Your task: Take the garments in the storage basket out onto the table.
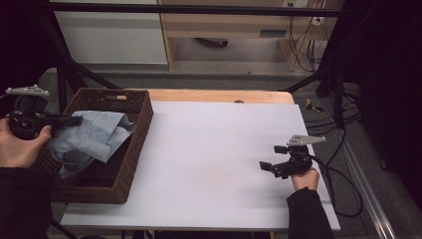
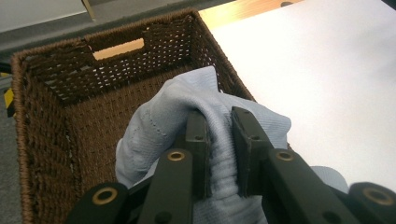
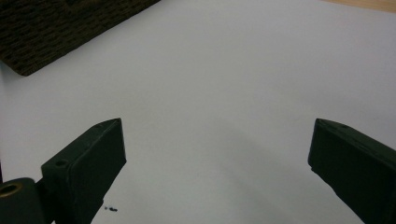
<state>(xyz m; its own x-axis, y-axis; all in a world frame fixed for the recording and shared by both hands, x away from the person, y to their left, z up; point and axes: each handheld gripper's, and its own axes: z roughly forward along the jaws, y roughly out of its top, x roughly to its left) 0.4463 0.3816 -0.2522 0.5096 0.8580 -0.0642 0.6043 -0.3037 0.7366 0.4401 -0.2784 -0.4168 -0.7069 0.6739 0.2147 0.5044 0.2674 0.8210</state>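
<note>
A pale blue cloth [image 1: 94, 137] hangs bunched over the brown wicker basket [image 1: 142, 112] at the table's left. My left gripper [image 1: 74, 120] is shut on a fold of that cloth [image 2: 173, 116], holding it above the basket [image 2: 56, 74], with the pads pinching ribbed fabric between them. My right gripper [image 1: 272, 157] rests low over the white table sheet [image 1: 214, 149] at the right, jaws wide open and nothing between them. In the right gripper view the right gripper [image 3: 217, 154] points across the bare sheet toward the basket's corner [image 3: 46, 28].
The white sheet covers most of a wooden table [image 1: 219, 95]. Black frame bars [image 1: 199, 9] cross the back and sides. Cables [image 1: 343, 189] trail off the right edge onto the floor.
</note>
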